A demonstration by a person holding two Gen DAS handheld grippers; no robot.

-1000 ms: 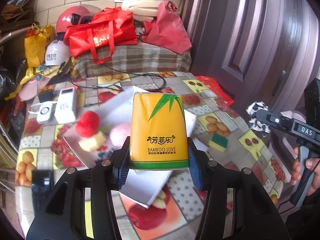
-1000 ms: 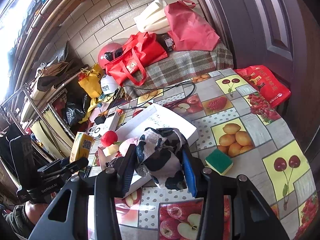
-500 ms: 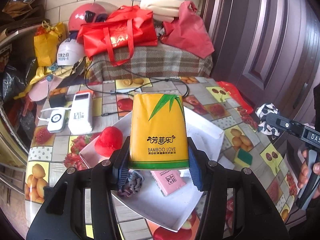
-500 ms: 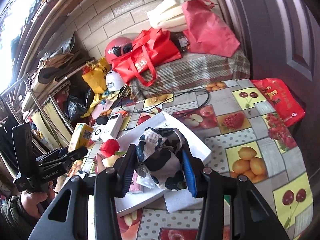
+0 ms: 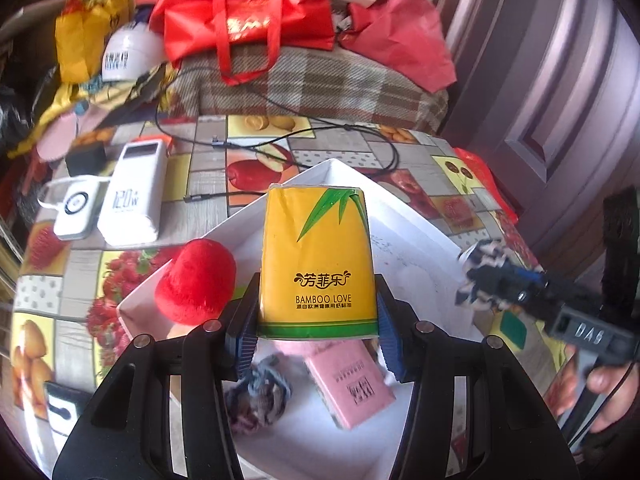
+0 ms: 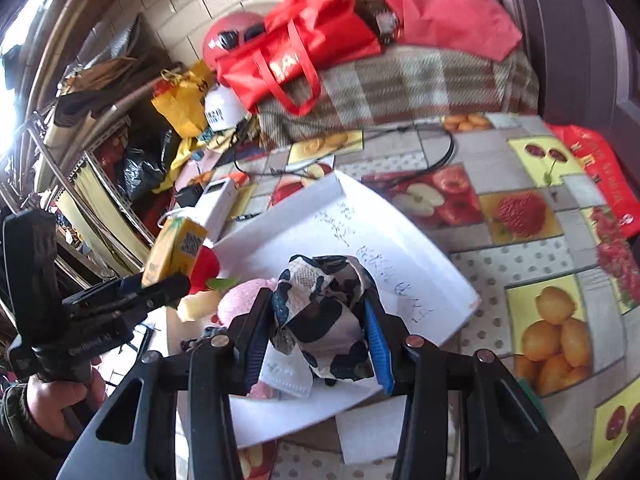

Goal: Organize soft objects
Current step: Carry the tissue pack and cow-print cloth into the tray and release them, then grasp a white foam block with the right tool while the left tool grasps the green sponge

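Observation:
My left gripper (image 5: 316,334) is shut on a yellow "Bamboo Love" tissue pack (image 5: 316,260) and holds it above the white box (image 5: 416,236). In the box lie a red plush toy (image 5: 194,280), a pink tissue packet (image 5: 350,384) and a knitted blue-purple item (image 5: 258,394). My right gripper (image 6: 316,346) is shut on a black-and-white patterned cloth (image 6: 320,312) over the white box (image 6: 400,272). The left gripper with the yellow pack (image 6: 174,248) shows at the left of the right wrist view. The right gripper with the cloth (image 5: 486,276) shows at the right of the left wrist view.
The box sits on a fruit-print tablecloth (image 5: 248,168). Two white power banks (image 5: 132,196) and a black cable (image 5: 280,140) lie beyond it. A green sponge (image 5: 514,330) lies right of the box. Red bags (image 5: 248,16) and helmets sit on a plaid-covered surface behind. A door (image 5: 560,80) stands at right.
Both grippers have moved forward over the white box, each still holding its item. The right gripper with the cloth has come closer to the box's right edge.

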